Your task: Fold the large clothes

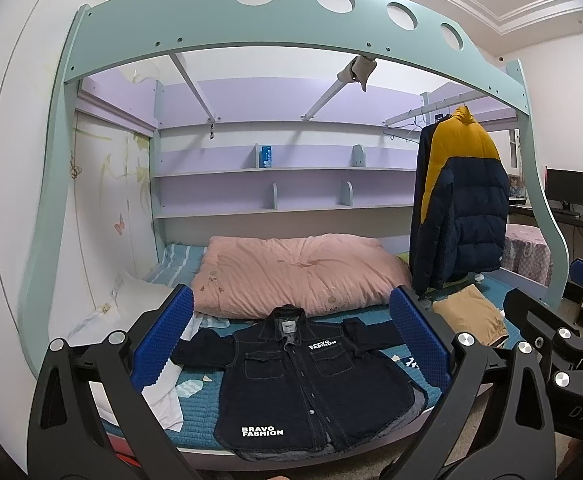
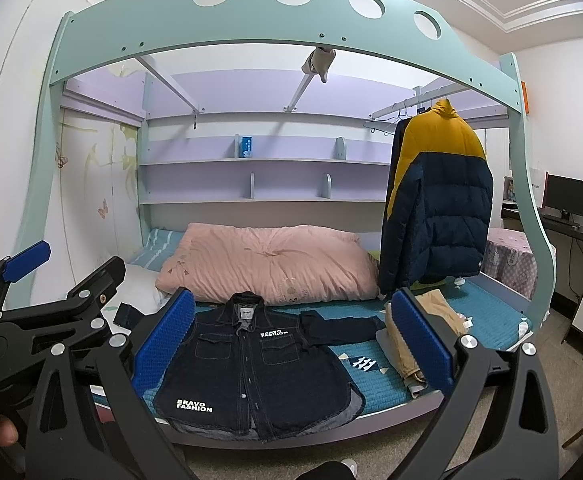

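Observation:
A dark denim jacket [image 1: 307, 384] with white "BRAVO FASHION" print lies flat, front up, on the blue bedspread [image 1: 195, 420] near the bed's front edge, sleeves spread to both sides. It also shows in the right wrist view [image 2: 251, 372]. My left gripper [image 1: 291, 340] is open and empty, held back from the bed with the jacket framed between its blue fingers [image 1: 163, 340]. My right gripper [image 2: 291, 340] is open and empty too, at a similar distance. The left gripper shows at the left of the right wrist view [image 2: 27, 260].
A pink quilt [image 1: 299, 276] lies behind the jacket. Tan trousers [image 1: 471, 316] lie folded at the right, white cloth [image 1: 163, 396] at the left. A yellow-and-navy puffer jacket [image 1: 459, 204] hangs from the rail. The teal bunk frame [image 1: 251, 36] arches overhead. A desk with monitor [image 2: 563, 196] stands right.

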Tool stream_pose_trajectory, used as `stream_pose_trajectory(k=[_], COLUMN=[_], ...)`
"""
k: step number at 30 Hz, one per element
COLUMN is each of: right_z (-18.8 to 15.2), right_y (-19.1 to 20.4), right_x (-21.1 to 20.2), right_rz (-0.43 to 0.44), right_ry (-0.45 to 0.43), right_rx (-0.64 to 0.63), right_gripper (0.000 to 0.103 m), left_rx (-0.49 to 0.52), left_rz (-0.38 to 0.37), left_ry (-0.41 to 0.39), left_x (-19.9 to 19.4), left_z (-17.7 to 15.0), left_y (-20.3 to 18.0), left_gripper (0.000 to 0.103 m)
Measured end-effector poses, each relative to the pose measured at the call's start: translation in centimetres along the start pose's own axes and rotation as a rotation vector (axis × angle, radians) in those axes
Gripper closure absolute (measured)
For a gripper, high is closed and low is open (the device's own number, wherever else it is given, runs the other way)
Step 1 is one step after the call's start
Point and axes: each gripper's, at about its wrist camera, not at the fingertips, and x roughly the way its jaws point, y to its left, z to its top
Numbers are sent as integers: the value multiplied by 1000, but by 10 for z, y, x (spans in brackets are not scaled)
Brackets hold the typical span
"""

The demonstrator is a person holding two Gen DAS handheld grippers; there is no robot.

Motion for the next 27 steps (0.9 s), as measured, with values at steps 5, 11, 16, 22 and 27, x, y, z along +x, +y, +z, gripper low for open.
stream_pose_trajectory(k=[5,11,16,22,27], right_z=[-1,0,-2,-5,-17], right_y=[-2,-2,-5,-6,-8], right_x=[2,3,3,4,6], right_rz=[-1,0,2,2,4], right_ry=[2,3,3,6,9], right_rx=[0,1,2,1,3], right_gripper=[8,8,8,8,8], left_rx=[0,-1,3,2,3], left_rz=[-1,-1,0,-1,-1], left_ry=[2,4,6,8,9], left_x=[0,2,1,2,2], left_z=[0,-1,-2,-4,-5], left_y=[-1,-3,-3,-3,-3], left_gripper=[5,5,5,5,5])
